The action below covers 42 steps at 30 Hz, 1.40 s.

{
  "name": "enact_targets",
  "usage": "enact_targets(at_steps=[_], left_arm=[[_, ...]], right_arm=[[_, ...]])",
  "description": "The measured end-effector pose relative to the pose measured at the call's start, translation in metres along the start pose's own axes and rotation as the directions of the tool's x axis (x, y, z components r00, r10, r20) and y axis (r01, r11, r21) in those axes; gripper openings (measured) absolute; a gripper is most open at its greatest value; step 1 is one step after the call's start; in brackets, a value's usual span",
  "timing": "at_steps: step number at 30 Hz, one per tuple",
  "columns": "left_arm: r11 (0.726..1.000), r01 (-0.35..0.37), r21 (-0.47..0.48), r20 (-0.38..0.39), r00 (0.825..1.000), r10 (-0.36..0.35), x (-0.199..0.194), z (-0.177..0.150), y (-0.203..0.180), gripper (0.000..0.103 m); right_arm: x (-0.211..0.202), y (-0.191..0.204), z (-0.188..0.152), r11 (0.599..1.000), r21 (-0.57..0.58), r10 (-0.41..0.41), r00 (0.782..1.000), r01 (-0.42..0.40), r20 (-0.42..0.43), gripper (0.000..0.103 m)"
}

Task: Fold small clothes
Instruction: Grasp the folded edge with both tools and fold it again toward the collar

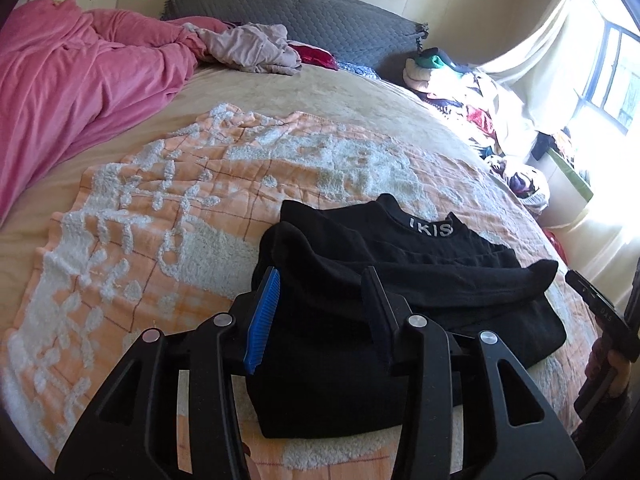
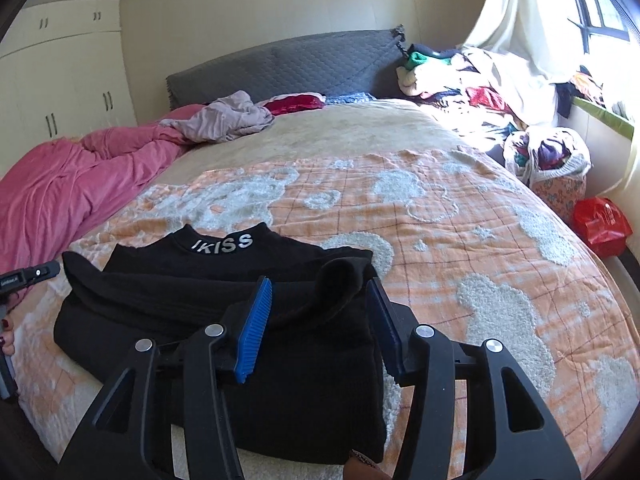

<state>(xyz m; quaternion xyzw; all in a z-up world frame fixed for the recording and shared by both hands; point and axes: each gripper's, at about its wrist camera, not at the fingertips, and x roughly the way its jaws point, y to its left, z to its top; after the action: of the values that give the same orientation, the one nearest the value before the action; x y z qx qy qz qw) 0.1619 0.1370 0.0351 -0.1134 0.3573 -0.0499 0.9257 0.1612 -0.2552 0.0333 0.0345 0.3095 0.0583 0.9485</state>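
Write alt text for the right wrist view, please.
A folded black knit top with white collar lettering lies on an orange-and-white tufted blanket covering a bed, between the open blue-padded fingers of the right gripper. A crumpled pink duvet lies left.

The sweater (image 2: 224, 312) under my grippers is plain black, with white letters on its collar. It lies on a blanket (image 2: 460, 240) checked in orange with thin dark lines and fluffy white shapes. Beyond the blanket the bed (image 2: 340, 128) is beige. Left of the sweater a quilt (image 1: 72, 80) is pink all over. The headboard (image 2: 288, 64) is grey with a quilted diamond pattern. My right gripper (image 2: 318, 322) and my left gripper (image 1: 324, 316) are black with blue pads.
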Motion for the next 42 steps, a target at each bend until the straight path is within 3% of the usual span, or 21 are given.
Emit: enact_targets(at_steps=[1,3,5,8,11,14,23,30,33,42], left_arm=[[1.000,0.006,0.019,-0.009,1.000,-0.006,-0.002,-0.003,-0.006,0.034],[0.998,0.027,0.056,-0.033,0.999,-0.025,-0.003,-0.009,-0.017,0.034],[0.994,0.046,0.095,-0.052,0.998,-0.041,-0.002,-0.015,-0.028,0.032],[0.985,0.054,0.164,-0.104,0.994,-0.037,0.006,-0.028,-0.045,0.025],[0.979,0.049,0.199,-0.193,0.981,-0.010,0.026,-0.043,-0.050,0.009],[0.984,0.026,0.175,-0.221,0.975,0.014,0.043,-0.049,-0.042,0.008],[0.979,0.007,0.203,-0.187,0.982,0.032,0.056,-0.029,-0.042,0.008],[0.966,-0.022,0.256,-0.166,0.984,0.067,0.080,-0.017,-0.046,0.008],[0.964,-0.002,0.265,-0.171,0.984,0.050,0.090,-0.009,-0.045,0.008],[0.983,0.013,0.181,-0.151,0.988,0.014,0.100,0.020,-0.023,0.008]], right_arm=[[0.000,0.005,-0.001,1.000,-0.017,0.013,1.000,-0.014,-0.008,0.044],[0.000,0.015,-0.006,0.997,-0.055,0.046,0.998,-0.048,-0.040,0.029],[0.002,0.024,-0.012,0.993,-0.096,0.059,0.996,-0.065,-0.071,0.024],[0.007,0.034,-0.017,0.988,-0.138,0.058,0.993,-0.073,-0.107,0.022],[0.015,0.034,-0.022,0.987,-0.151,0.032,0.988,-0.055,-0.150,0.022],[0.025,0.029,-0.028,0.987,-0.161,-0.013,0.982,-0.018,-0.191,0.022],[0.048,0.020,-0.032,0.990,-0.144,-0.032,0.967,-0.005,-0.252,0.022],[0.073,0.017,-0.020,0.993,-0.117,-0.022,0.961,-0.011,-0.277,0.022],[0.083,0.011,-0.010,0.997,-0.068,0.008,0.959,-0.029,-0.282,0.022],[0.105,-0.003,0.011,1.000,0.017,0.013,0.963,-0.009,-0.269,0.020]])
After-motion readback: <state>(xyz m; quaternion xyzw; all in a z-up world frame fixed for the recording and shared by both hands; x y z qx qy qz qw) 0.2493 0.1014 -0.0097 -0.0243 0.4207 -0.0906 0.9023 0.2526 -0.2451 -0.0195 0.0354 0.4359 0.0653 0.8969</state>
